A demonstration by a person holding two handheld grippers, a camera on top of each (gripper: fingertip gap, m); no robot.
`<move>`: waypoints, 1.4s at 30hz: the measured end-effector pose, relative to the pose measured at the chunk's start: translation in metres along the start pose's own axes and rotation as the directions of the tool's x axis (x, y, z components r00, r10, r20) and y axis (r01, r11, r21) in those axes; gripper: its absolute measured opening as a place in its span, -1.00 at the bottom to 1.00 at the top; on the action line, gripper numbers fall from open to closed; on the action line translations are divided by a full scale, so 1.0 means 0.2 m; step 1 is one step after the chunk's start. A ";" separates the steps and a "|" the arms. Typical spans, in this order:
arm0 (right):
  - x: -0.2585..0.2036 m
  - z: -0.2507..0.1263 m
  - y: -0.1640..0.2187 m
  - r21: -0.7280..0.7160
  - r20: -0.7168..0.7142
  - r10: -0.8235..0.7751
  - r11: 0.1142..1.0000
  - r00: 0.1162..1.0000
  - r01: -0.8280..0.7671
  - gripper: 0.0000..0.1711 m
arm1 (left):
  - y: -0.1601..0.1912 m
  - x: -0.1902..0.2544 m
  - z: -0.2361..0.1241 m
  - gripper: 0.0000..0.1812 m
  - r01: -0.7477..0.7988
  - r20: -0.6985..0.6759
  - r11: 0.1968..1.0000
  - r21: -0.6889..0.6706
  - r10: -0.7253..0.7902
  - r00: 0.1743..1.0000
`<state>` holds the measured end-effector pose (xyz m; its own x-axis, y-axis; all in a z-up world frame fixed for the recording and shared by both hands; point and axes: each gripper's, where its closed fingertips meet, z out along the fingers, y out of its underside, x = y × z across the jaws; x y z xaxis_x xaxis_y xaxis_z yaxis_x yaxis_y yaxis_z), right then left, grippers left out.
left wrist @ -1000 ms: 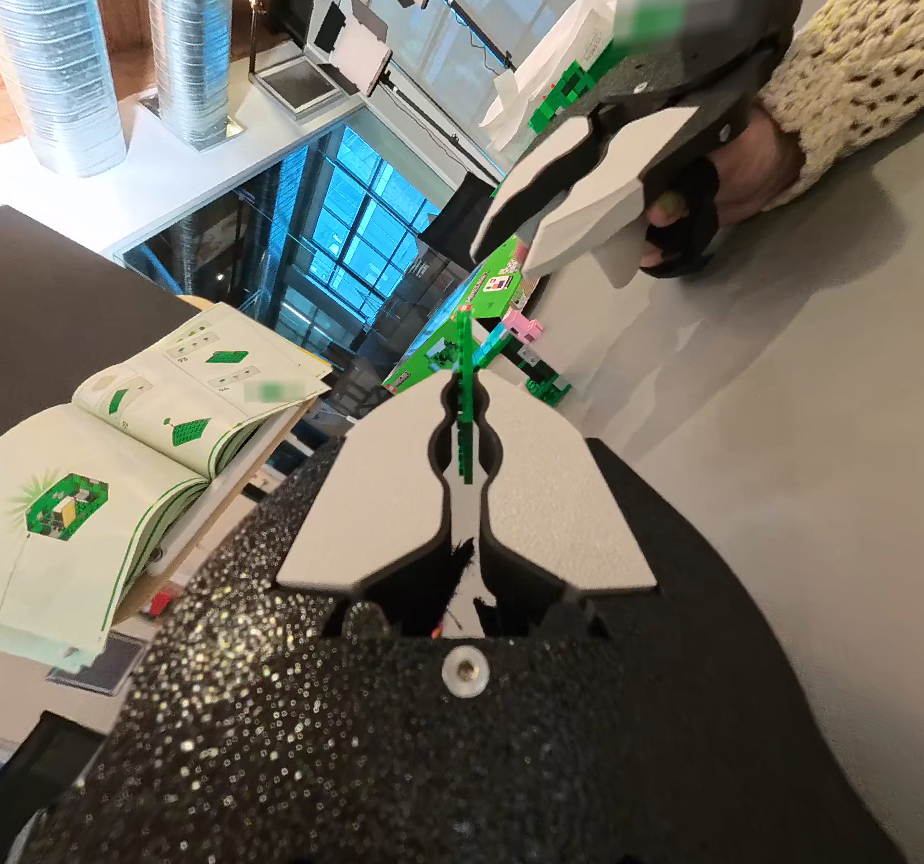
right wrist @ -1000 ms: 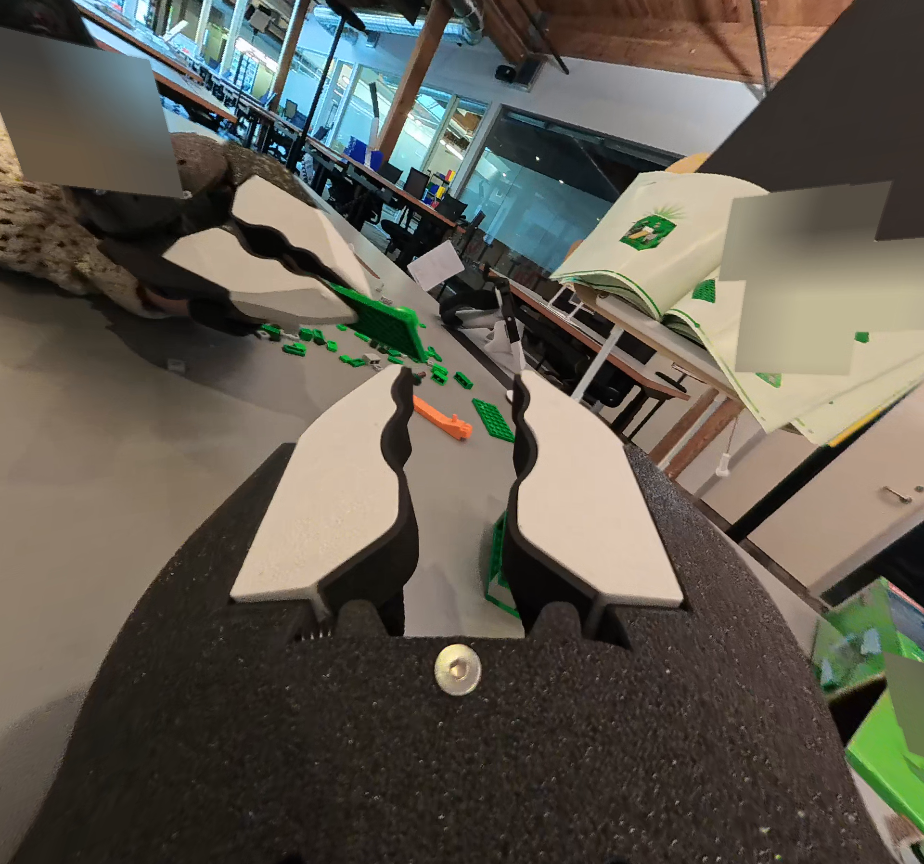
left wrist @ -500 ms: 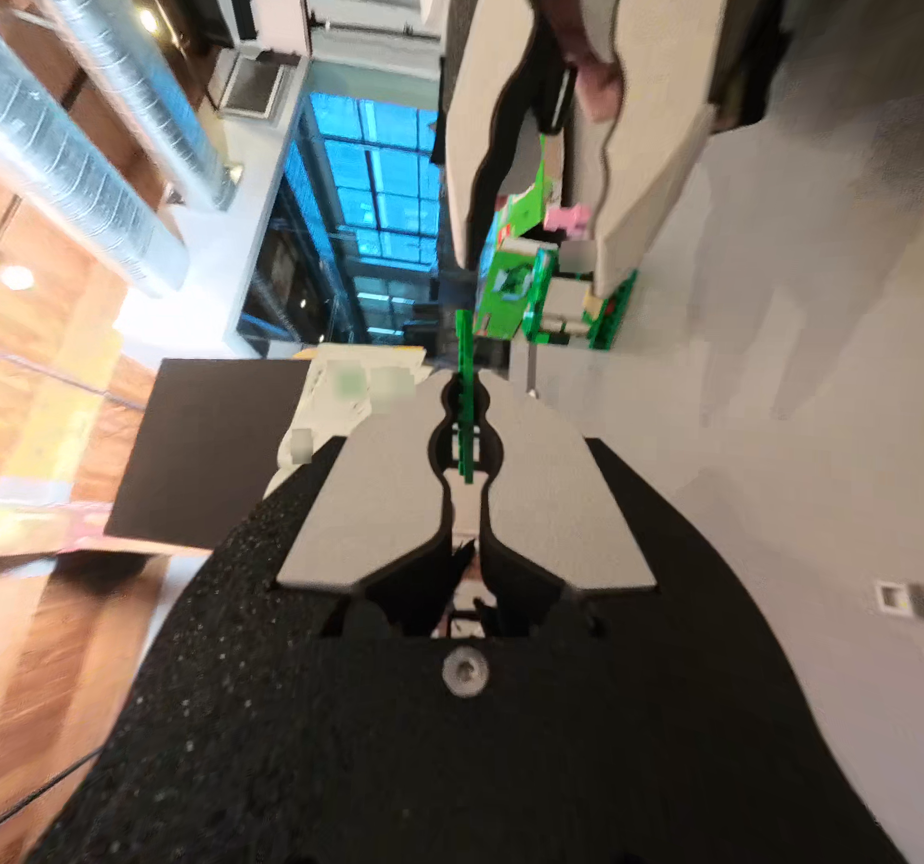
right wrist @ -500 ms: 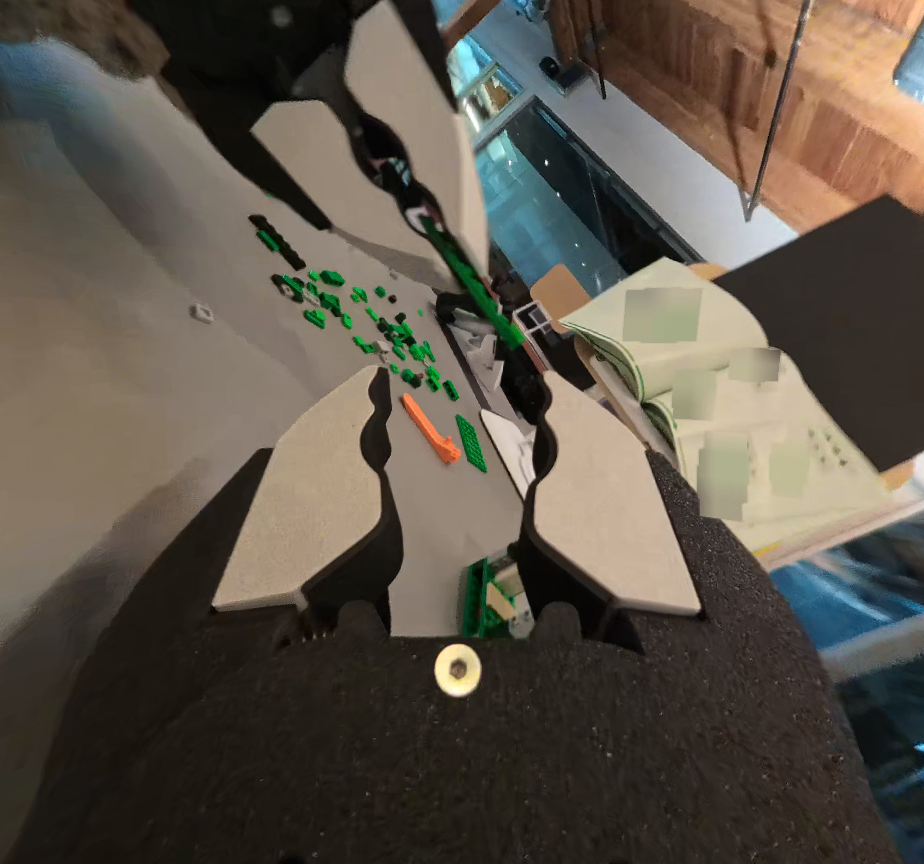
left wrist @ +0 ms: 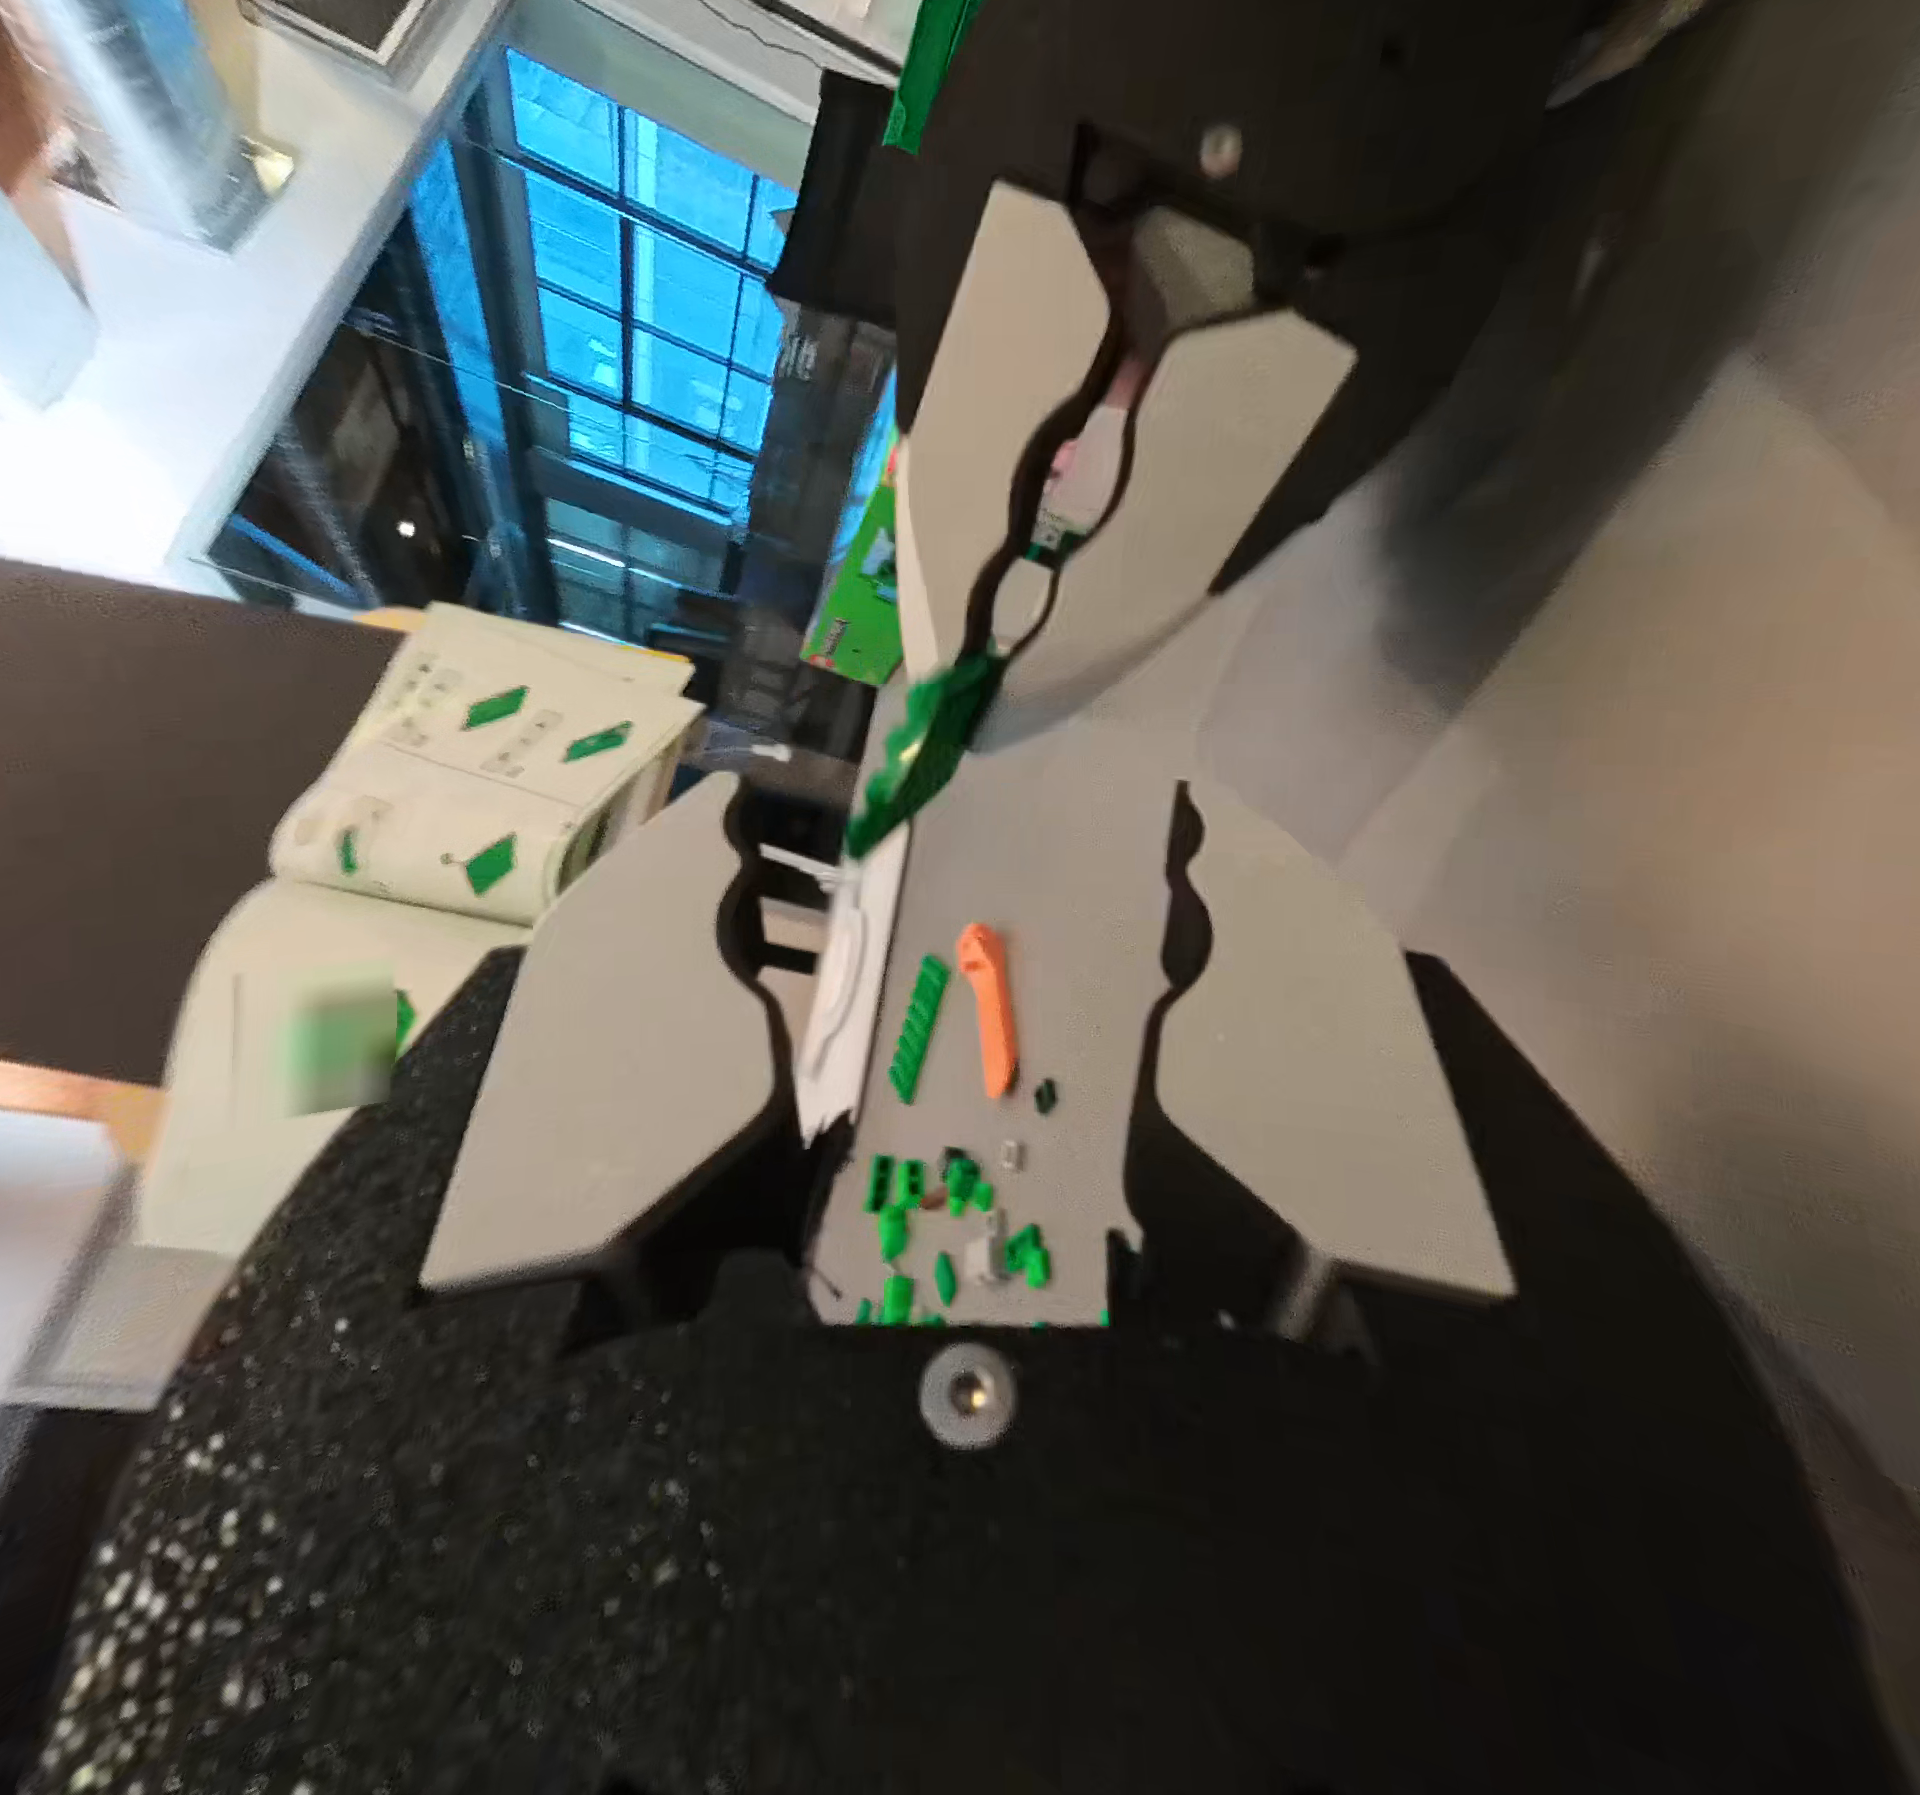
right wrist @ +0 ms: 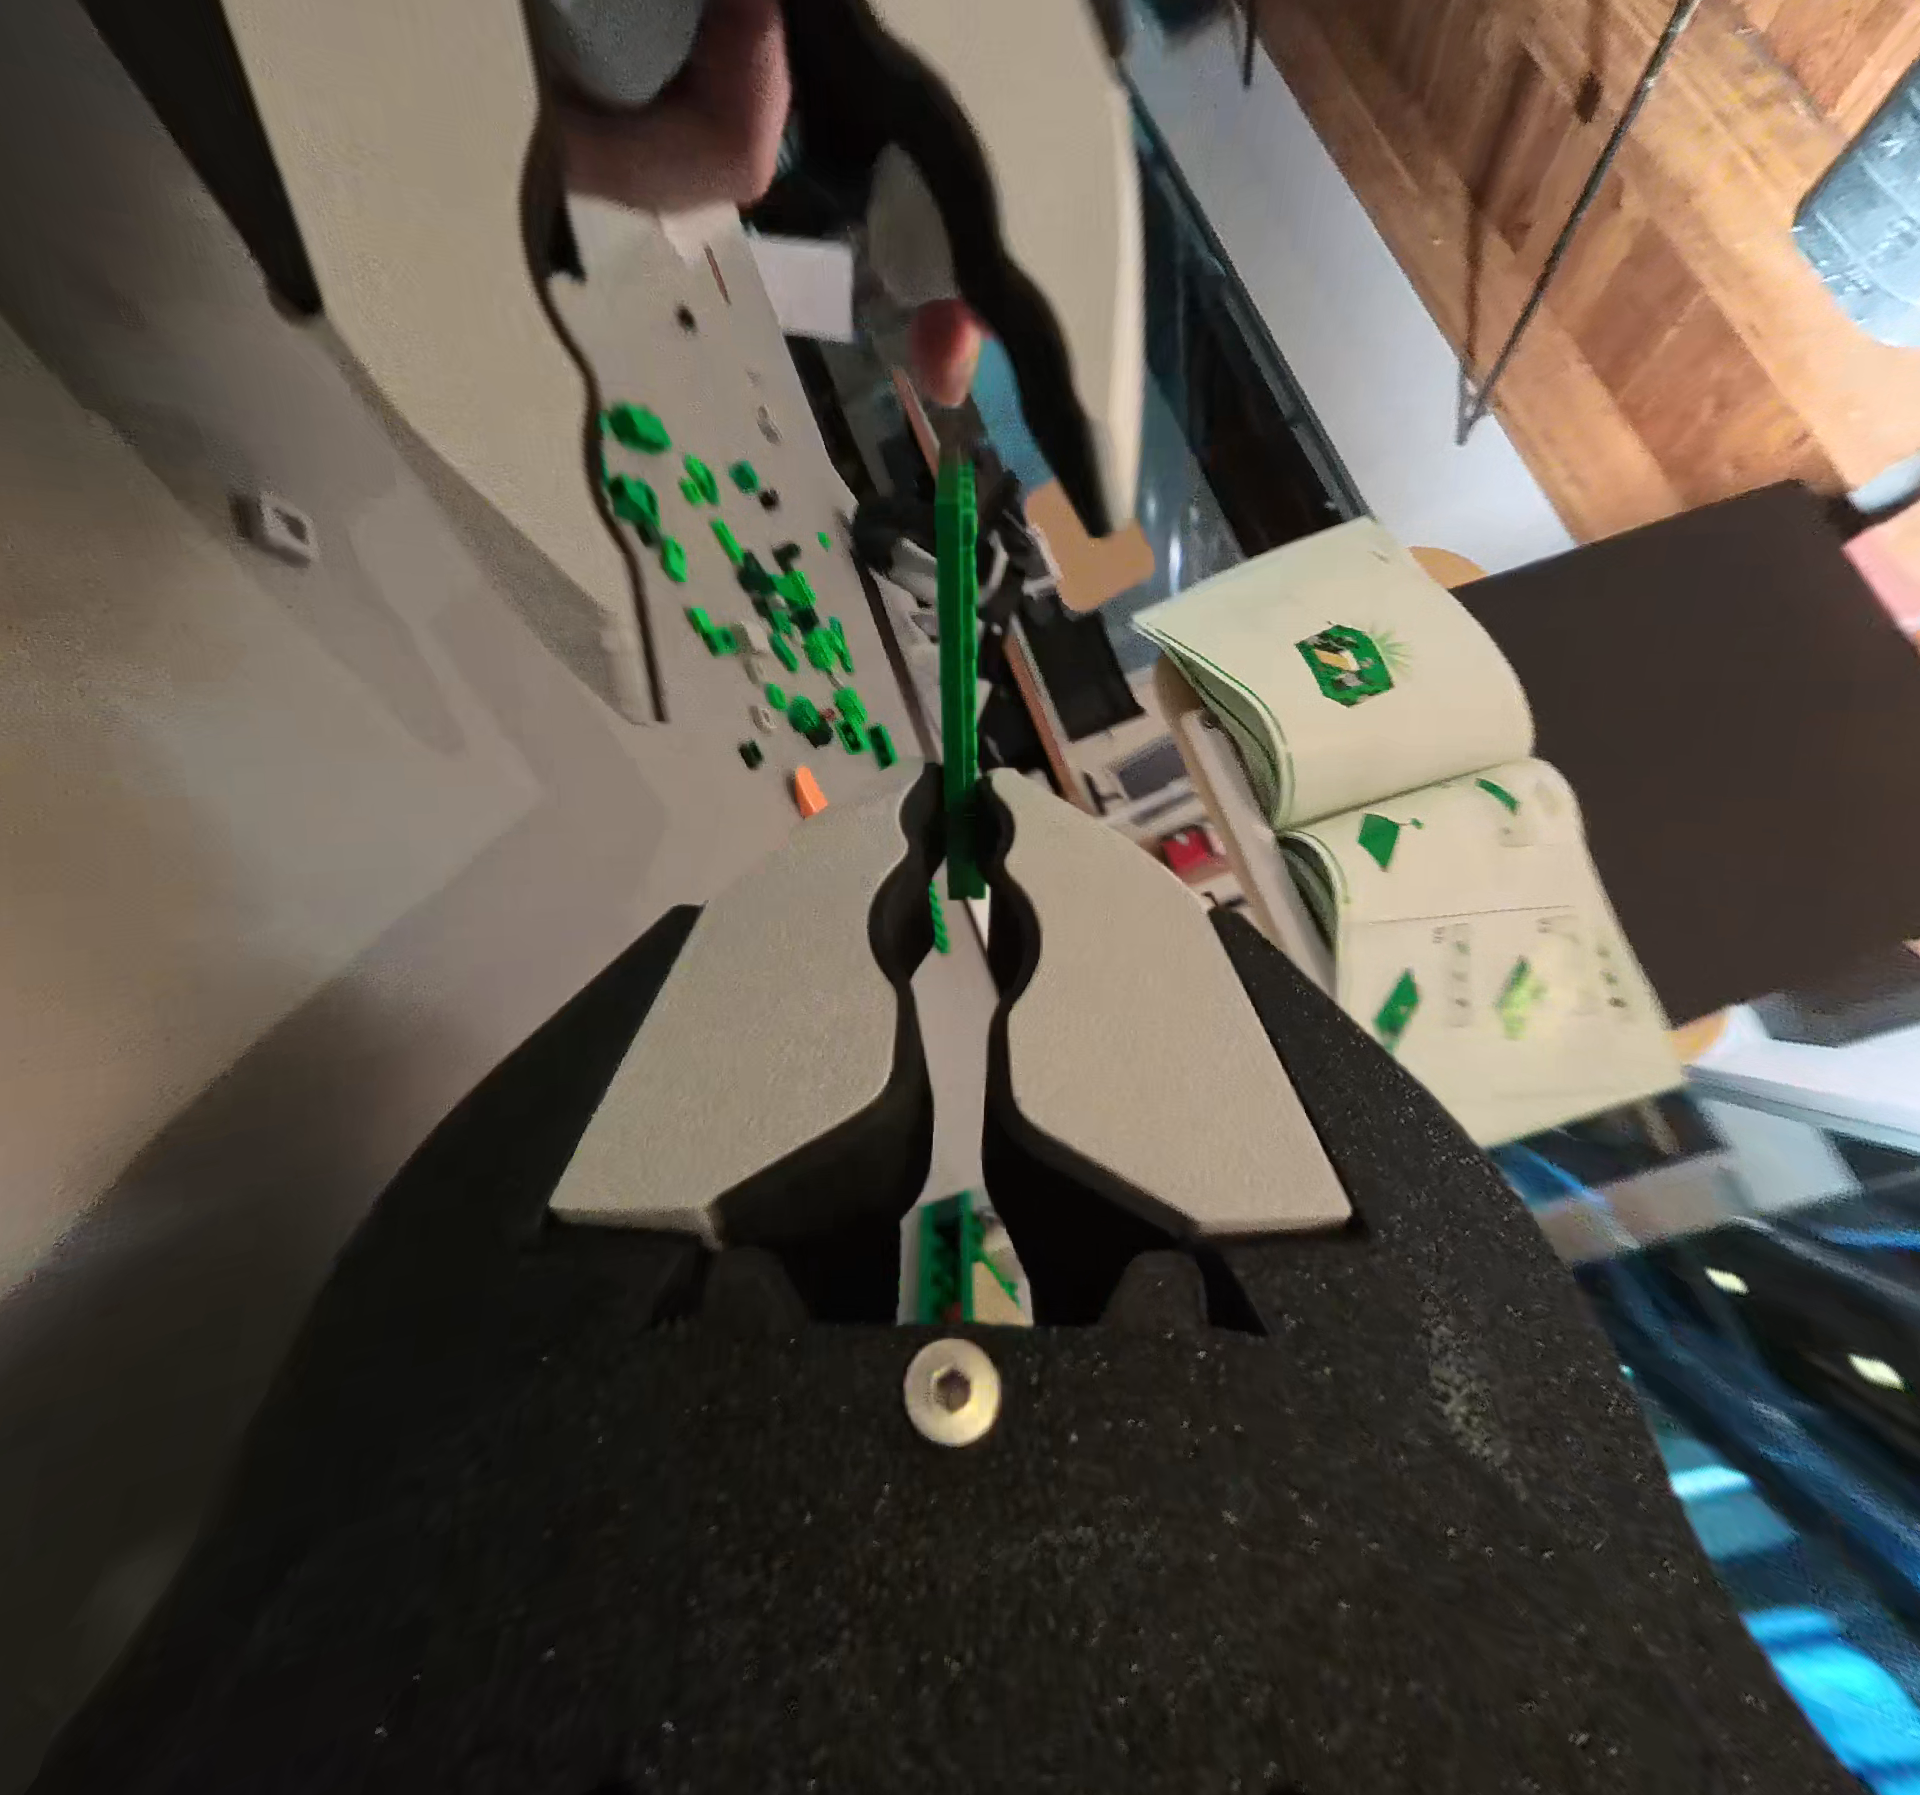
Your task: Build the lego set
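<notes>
My right gripper [right wrist: 958,789] is shut on a thin green lego plate [right wrist: 956,623], which I see edge-on sticking out past its tips. In the left wrist view the right gripper [left wrist: 987,696] comes from above with the green plate [left wrist: 920,758] at its tips. My left gripper [left wrist: 956,800] is open and empty, its fingers wide apart just below the plate. It also shows in the right wrist view [right wrist: 873,602], open, facing the plate's far end. A hand shows behind it.
Loose green pieces [left wrist: 935,1215] lie scattered on the grey table [left wrist: 1558,914], with a long green plate [left wrist: 920,1028] and an orange tool [left wrist: 987,1018]. An open instruction booklet [right wrist: 1403,810] stands to the side. A partly built model [right wrist: 956,1267] lies under the right gripper.
The green plate has passed from my left gripper to my right. The left gripper opened and let go; the right gripper closed on the plate after the two came tip to tip.
</notes>
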<state>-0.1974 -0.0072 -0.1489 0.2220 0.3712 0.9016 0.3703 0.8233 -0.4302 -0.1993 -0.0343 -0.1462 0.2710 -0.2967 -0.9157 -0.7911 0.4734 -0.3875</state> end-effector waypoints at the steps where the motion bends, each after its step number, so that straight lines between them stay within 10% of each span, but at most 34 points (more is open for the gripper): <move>1: 0.01 0.00 0.00 0.015 0.003 0.052 0.999 0.999 -0.052 -0.95 | 0.03 0.01 -0.02 -0.15 0.021 -0.026 1.000 0.011 -0.021 0.999; 12: -0.15 -0.06 -0.16 0.202 0.260 0.105 0.966 0.960 -0.161 -0.91 | -0.06 0.07 -0.12 -0.94 -0.018 0.001 0.986 0.167 0.018 1.000; 25: -0.02 0.11 -0.09 0.014 0.356 0.634 0.731 0.687 -0.682 -0.69 | 0.38 -0.23 -0.25 -0.95 -0.169 0.241 0.962 -0.215 0.220 0.945; 32: -0.07 0.25 -0.05 -0.108 0.344 0.682 0.712 0.645 -0.694 -1.00 | 0.86 -0.56 -0.58 -0.96 0.063 0.498 0.876 -0.478 0.211 0.841; 42: -0.12 0.38 -0.04 -0.232 0.370 0.772 0.615 0.517 -0.753 -1.00 | 0.92 -0.55 -0.60 -0.96 0.085 0.505 0.876 -0.475 0.192 0.842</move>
<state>-0.2748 0.0106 -0.1629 0.0667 0.9864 0.1505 0.2702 0.1274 -0.9543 -0.4410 -0.0129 -0.1037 0.3527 0.2598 -0.8989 -0.9304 -0.0047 -0.3664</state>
